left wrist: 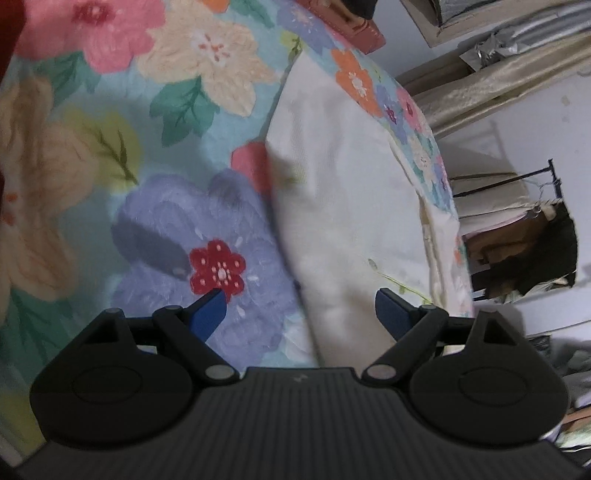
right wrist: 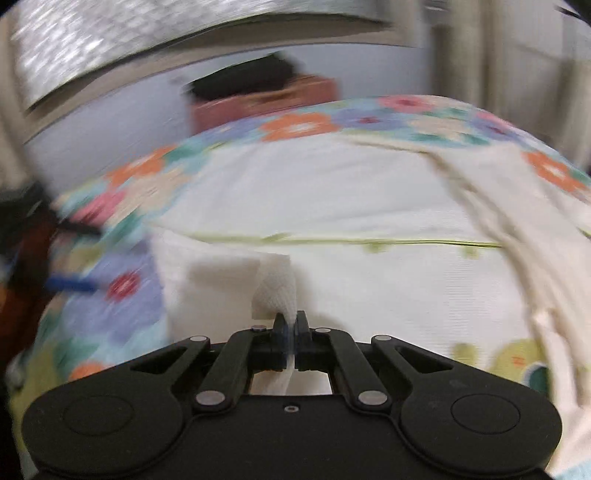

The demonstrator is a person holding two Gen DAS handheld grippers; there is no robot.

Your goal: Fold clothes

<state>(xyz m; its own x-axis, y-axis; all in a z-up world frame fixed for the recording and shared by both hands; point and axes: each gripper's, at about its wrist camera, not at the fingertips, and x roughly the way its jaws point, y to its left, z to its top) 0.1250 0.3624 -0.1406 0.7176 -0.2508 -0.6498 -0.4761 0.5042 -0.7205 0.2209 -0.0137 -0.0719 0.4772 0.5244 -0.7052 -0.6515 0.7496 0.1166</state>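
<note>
A cream white garment lies spread on a floral bedsheet. My left gripper is open and empty, hovering above the garment's left edge, one blue fingertip over the sheet. My right gripper is shut on a bunched corner of the white garment and holds it lifted over the rest of the cloth. The garment has a thin green line across it and a ruffled strip at the right. The left gripper's blue finger shows blurred at the left of the right wrist view.
The floral sheet covers the bed around the garment. A reddish-brown box sits at the far edge of the bed. Beyond the bed are a pale wall, beige curtains and a clothes rack.
</note>
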